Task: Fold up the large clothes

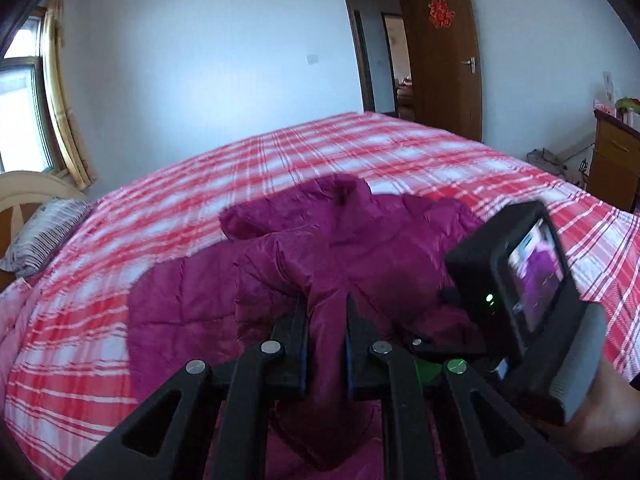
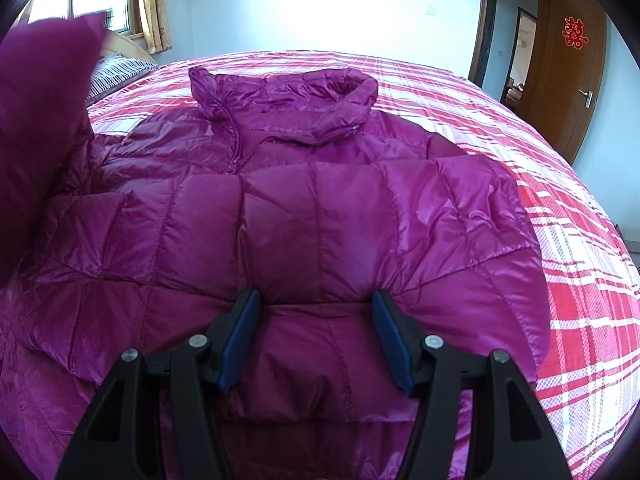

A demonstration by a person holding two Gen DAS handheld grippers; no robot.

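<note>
A magenta quilted puffer jacket (image 2: 320, 208) lies spread on the bed, collar (image 2: 288, 92) at the far end. My left gripper (image 1: 326, 304) is shut on a fold of the jacket (image 1: 320, 264) and holds it lifted; that raised part shows at the left edge of the right wrist view (image 2: 40, 120). My right gripper (image 2: 316, 300) is open, jaws wide apart, low over the jacket's near middle, holding nothing. The right gripper's body and camera screen show in the left wrist view (image 1: 520, 280).
The bed has a red and white plaid cover (image 1: 360, 152). A striped pillow (image 1: 44, 236) lies by the headboard at the left. A window with curtains (image 1: 60, 92) is on the left. An open wooden door (image 1: 444, 52) and a wooden cabinet (image 1: 612, 152) stand to the right.
</note>
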